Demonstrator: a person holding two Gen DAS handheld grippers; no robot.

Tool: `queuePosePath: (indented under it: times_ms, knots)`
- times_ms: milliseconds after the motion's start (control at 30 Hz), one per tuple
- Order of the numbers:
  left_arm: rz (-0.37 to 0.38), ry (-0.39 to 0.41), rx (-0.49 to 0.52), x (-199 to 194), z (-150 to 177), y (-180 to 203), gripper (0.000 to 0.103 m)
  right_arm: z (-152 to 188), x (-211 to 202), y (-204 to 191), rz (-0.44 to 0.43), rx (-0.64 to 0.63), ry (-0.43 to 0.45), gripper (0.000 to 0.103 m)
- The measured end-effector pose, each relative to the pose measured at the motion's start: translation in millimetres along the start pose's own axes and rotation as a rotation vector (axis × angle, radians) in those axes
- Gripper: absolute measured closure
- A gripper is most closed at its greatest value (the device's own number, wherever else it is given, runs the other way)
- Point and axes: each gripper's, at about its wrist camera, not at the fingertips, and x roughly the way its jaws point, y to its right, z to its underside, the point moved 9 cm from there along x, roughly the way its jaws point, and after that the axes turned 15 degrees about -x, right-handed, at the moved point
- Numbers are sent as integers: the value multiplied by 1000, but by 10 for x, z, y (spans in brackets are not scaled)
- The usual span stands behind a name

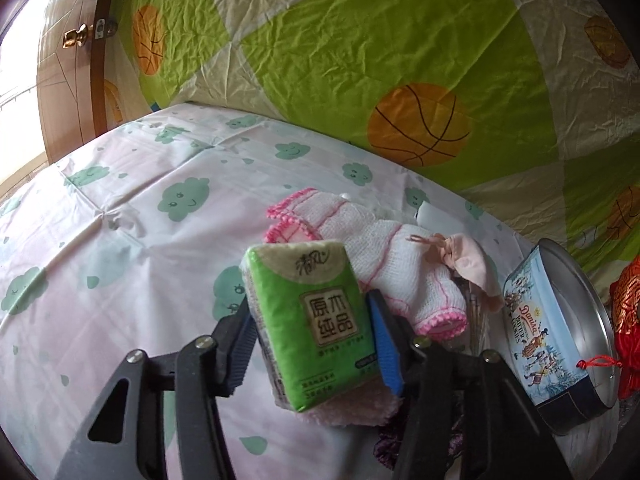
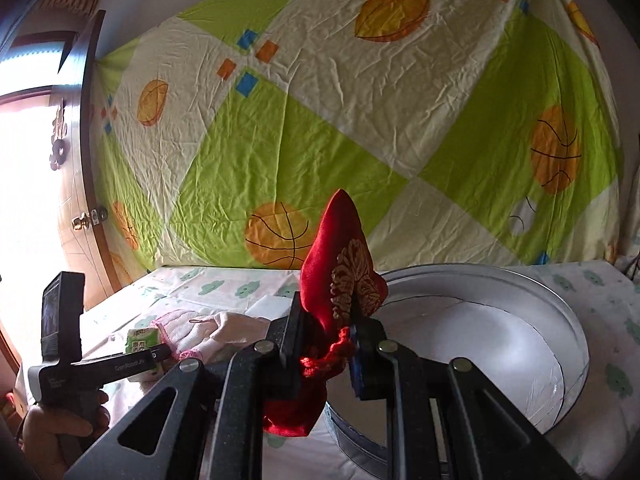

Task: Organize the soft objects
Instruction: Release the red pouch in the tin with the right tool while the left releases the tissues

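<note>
Left gripper had its jaws clamped on the green tissue pack, low in the centre of the left wrist view, the pack tilted with its label facing up. Just behind it lay the white knitted cloth with pink trim, a pale pink pouch resting against its right end. A fluffy pink cloth sat beneath the pack. At the right edge stood the open Danisa cookie tin on the cloud-print sheet. Over in the right wrist view, the right gripper pinched the red embroidered pouch, lifted, its tip pointing up, just left of the tin's rim. A hand showed lower left.
</note>
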Motion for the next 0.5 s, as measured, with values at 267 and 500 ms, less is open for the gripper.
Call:
queuePosePath:
  times_ms: [267, 500]
  knots:
    - [83, 188, -34, -535, -239, -161, 51, -70, -149, 177, 68, 5, 55, 84]
    - [166, 277, 38, -896, -293, 184, 51, -11, -277, 556, 231, -96, 76, 84]
